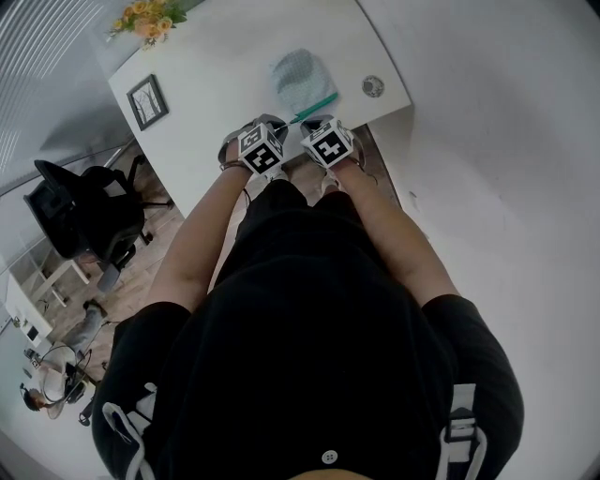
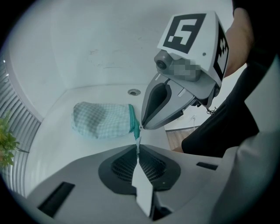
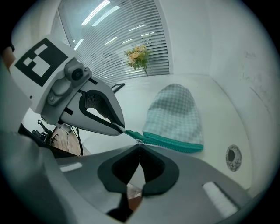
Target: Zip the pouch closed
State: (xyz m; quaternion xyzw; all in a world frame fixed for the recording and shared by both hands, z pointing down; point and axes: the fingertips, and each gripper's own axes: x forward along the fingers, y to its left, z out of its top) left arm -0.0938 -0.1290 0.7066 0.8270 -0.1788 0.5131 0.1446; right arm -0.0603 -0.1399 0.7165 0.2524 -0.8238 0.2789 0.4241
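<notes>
At the far left of the white bench [image 1: 216, 84] are a framed picture [image 1: 147, 100] and, farther off at the corner, a bunch of flowers [image 1: 145, 21], both well apart from my work. My left tool [image 2: 138, 145] points steeply down and is clenched on the near end of the teal zipper [image 3: 175, 143], pinching the tape where it comes off the corner of the checked pouch [image 2: 103, 119]. The pouch lies flat on the bench just beyond both tips. Its body stretches away from me and its zipper edge is turned toward me, so the teal band runs across in front of the tools. Just beside the left tool, tip nearly touching tip, my right tool [image 3: 139, 149] is clenched too, gripping the thin zipper pull [image 3: 139, 142], which sits close to the end that the left tool holds. Farther right, a round port [image 1: 373, 86] is set in the bench top, apart from the pouch.
</notes>
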